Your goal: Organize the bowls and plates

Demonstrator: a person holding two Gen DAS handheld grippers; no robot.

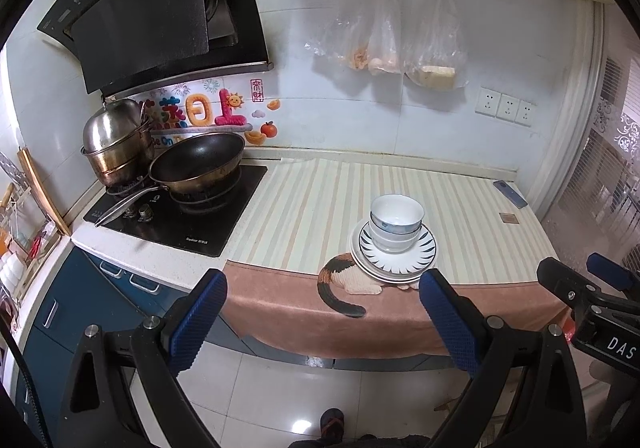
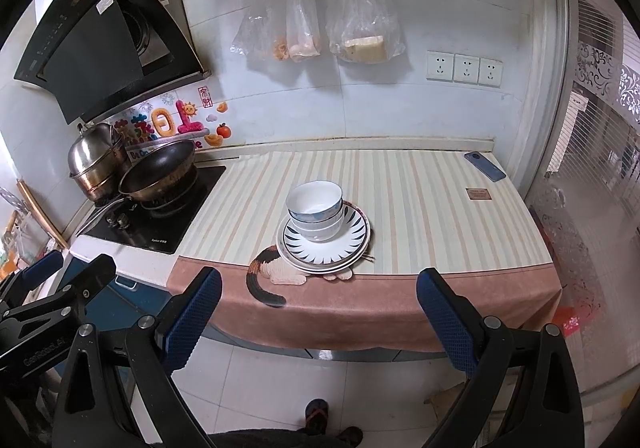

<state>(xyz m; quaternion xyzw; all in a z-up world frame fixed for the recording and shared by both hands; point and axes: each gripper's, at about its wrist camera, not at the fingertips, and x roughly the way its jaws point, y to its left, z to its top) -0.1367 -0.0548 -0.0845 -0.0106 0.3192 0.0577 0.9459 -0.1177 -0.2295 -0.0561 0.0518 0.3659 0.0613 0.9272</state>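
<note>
Stacked white ceramic bowls (image 2: 316,210) with blue rim bands sit nested on a pile of white plates (image 2: 326,244) with dark radial leaf marks, near the front edge of the striped cream and brown counter cloth (image 2: 420,208). Exact bowl count is unclear; probably three. Left gripper (image 1: 323,314) and right gripper (image 2: 319,308) both hang off the counter over the floor, jaws wide apart, nothing held.

Judgement: stack looks assembled, or is about to be moved. If moved, grip the plate rim from both sides and keep it level, since the bowls sit off-centre toward the pile's left.

Room: open cloth lies right of and behind the pile. Blue phone (image 2: 485,167) lies in the far right corner, well apart. Black frying pan (image 2: 160,168) and its stove stand well to the left. Plate rim lies close to the counter's drop.
</note>
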